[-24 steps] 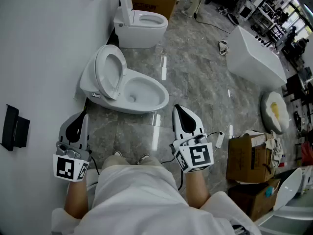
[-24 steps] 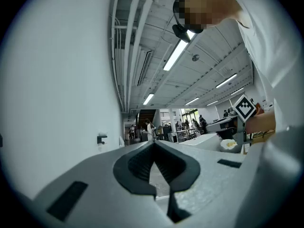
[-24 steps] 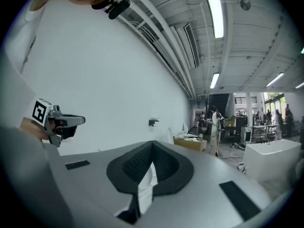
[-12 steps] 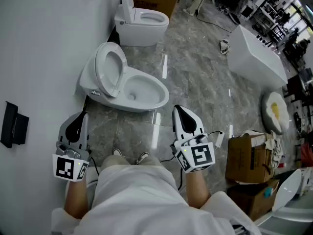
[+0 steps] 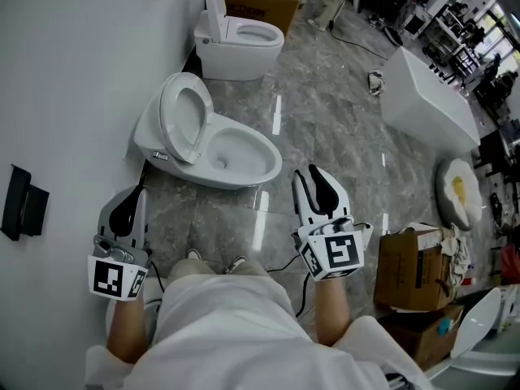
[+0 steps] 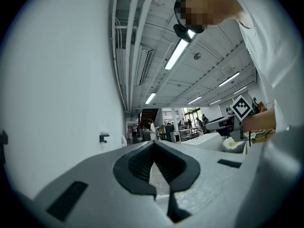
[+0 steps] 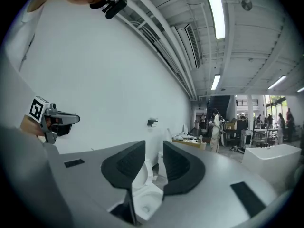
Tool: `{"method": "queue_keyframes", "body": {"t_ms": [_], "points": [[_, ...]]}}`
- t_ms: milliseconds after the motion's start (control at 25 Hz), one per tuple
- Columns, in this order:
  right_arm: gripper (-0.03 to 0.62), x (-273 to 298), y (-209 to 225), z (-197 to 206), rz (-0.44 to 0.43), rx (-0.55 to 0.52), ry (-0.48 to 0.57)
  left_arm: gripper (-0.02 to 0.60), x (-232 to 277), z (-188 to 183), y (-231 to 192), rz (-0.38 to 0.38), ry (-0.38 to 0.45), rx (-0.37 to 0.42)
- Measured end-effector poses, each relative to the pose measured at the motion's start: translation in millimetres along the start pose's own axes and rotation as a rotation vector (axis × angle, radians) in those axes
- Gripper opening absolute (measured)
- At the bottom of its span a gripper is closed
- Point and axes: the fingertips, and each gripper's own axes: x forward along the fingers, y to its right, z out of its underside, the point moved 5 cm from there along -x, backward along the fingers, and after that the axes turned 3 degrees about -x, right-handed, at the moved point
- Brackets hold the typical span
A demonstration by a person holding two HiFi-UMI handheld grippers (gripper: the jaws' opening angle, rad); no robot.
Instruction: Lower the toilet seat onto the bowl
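The near white toilet stands against the left wall with its seat (image 5: 180, 119) raised upright over the open bowl (image 5: 237, 158). My left gripper (image 5: 138, 192) hangs low beside the wall, short of the toilet, with its jaws shut (image 6: 153, 144) on nothing. My right gripper (image 5: 314, 175) is held over the floor to the right of the bowl, clear of it. Its jaws are opening, with a narrow gap and nothing between them (image 7: 153, 146). Through that gap the right gripper view shows the raised seat (image 7: 140, 169) and the bowl (image 7: 145, 199) ahead.
A second toilet (image 5: 241, 39) stands farther along the wall, with a cardboard box (image 5: 258, 2) behind it. A white bathtub (image 5: 426, 96) and a basin (image 5: 457, 185) lie to the right, cardboard boxes (image 5: 410, 266) at my right side. A black fitting (image 5: 24, 210) hangs on the wall.
The right gripper's jaws have parted from shut and it has shifted slightly to the right. The left gripper and the toilet seat have not moved.
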Motion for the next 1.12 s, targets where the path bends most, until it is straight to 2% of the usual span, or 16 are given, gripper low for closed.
{"method": "queue_keyframes", "body": {"t_ms": [200,360,480,760,960,1120], "points": [[0.135,1,16,-1,0.014,-0.097,0.01,0.0,1,1,6,-0.01,-0.012,0.009],[0.317,2,27,3,-0.019,-0.118,0.028,0.0,3,2,14,-0.027,-0.02,0.011],[0.381,1,35,9,-0.033,-0.11,0.03,0.0,5,2,23,-0.037,-0.028,0.018],[0.391,3,48,28,-0.042,-0.098,0.007,0.0,3,5,37,-0.062,-0.055,0.028],[0.391,20,39,38,-0.065,-0.098,-0.022,0.0,10,18,24,-0.078,-0.082,0.004],[0.391,40,44,47,-0.069,-0.112,-0.055,0.0,35,32,13,-0.055,-0.081,-0.019]]}}
